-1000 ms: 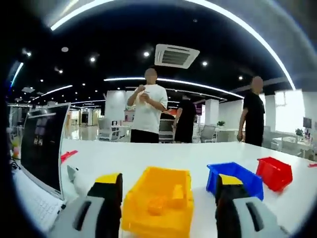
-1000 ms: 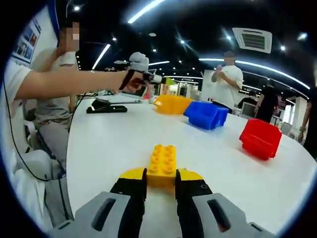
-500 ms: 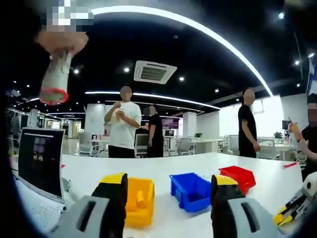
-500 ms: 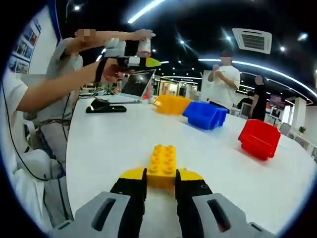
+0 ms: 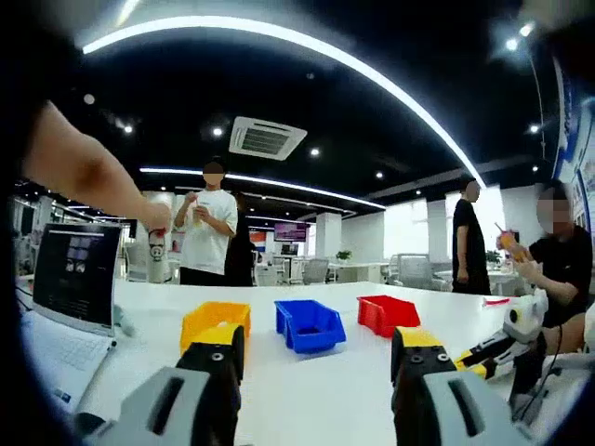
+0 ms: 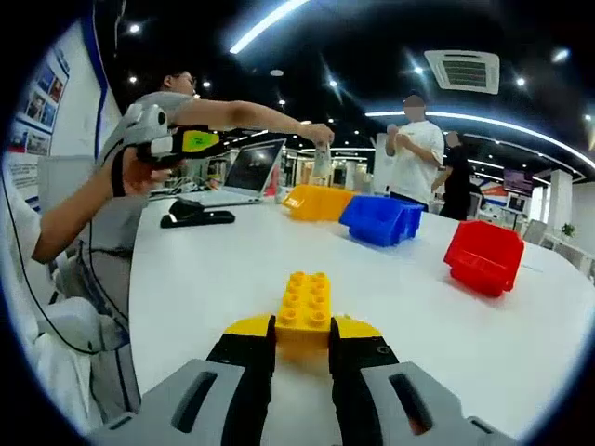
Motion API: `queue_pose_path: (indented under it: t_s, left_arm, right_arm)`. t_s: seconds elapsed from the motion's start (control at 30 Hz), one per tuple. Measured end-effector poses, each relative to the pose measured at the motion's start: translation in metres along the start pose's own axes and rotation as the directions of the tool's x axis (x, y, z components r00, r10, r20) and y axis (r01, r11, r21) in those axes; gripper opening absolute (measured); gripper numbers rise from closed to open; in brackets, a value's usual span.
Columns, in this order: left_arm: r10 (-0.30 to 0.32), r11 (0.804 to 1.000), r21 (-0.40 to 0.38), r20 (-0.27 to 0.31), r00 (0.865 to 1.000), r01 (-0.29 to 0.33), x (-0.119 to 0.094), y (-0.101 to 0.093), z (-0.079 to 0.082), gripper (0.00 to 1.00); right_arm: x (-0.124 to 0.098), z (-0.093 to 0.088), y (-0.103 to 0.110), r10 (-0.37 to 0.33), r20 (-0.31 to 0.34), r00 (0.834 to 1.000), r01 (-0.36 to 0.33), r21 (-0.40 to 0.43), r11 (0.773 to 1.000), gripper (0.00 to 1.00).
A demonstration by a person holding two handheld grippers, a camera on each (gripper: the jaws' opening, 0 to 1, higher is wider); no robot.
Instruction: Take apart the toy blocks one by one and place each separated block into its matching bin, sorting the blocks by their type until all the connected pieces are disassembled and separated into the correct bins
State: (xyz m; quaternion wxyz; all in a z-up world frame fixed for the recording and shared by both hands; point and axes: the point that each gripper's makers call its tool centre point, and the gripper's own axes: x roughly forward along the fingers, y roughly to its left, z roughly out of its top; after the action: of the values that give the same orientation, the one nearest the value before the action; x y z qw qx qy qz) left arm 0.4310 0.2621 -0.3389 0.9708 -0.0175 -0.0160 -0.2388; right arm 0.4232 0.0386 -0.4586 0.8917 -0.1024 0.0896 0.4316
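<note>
On the white surface ahead of the left claw, a laptop is seen far to the left, then a yellow bin just beyond the left jaw, a blue bin ahead between the jaws, and a red bin beyond the right jaw. The left claw is released, its jaws standing wide apart with nothing between them. At the right edge of the left gripper view the right claw is seen low over the surface. In the right gripper view, the left claw is held up in a person's hand at the upper left, above the surface. The right claw is clenched on a yellow block, whose studded top points away from the jaws. Further ahead and to the right of that claw, the yellow bin, blue bin and red bin are lined up, and a standing person in a white shirt is seen behind them.
</note>
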Motion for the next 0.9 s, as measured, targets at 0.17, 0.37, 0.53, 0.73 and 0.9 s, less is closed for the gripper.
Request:
queue_pose_path:
  t_s: [0.17, 0.37, 0.53, 0.73, 0.9]
  left_arm:
    - [0.006, 1.000, -0.020, 0.007, 1.000, -0.006, -0.003, 0.004, -0.004, 0.62]
    - [0.009, 1.000, -0.028, -0.002, 1.000, -0.009, -0.001, 0.007, -0.011, 0.61]
    - [0.009, 0.999, -0.032, 0.011, 1.000, -0.008, -0.003, 0.006, -0.010, 0.61]
    - [0.006, 1.000, -0.022, 0.014, 1.000, -0.005, -0.007, 0.002, -0.009, 0.61]
    - [0.004, 1.000, -0.017, 0.027, 1.000, -0.003, -0.013, 0.000, -0.004, 0.61]
  right_arm:
    - [-0.002, 0.003, 0.000, -0.006, 0.011, 1.000, 0.006, 0.005, 1.000, 0.24]
    - [-0.008, 0.019, -0.009, -0.017, 0.052, 0.999, 0.015, 0.053, 0.998, 0.24]
    - [-0.010, 0.039, -0.017, -0.030, 0.073, 0.997, 0.027, 0.035, 0.999, 0.24]
    - [-0.001, 0.073, -0.024, -0.015, 0.089, 0.996, 0.015, 0.005, 1.000, 0.24]
    - [0.021, 0.105, -0.033, 0.002, 0.100, 0.995, 0.000, -0.020, 1.000, 0.24]
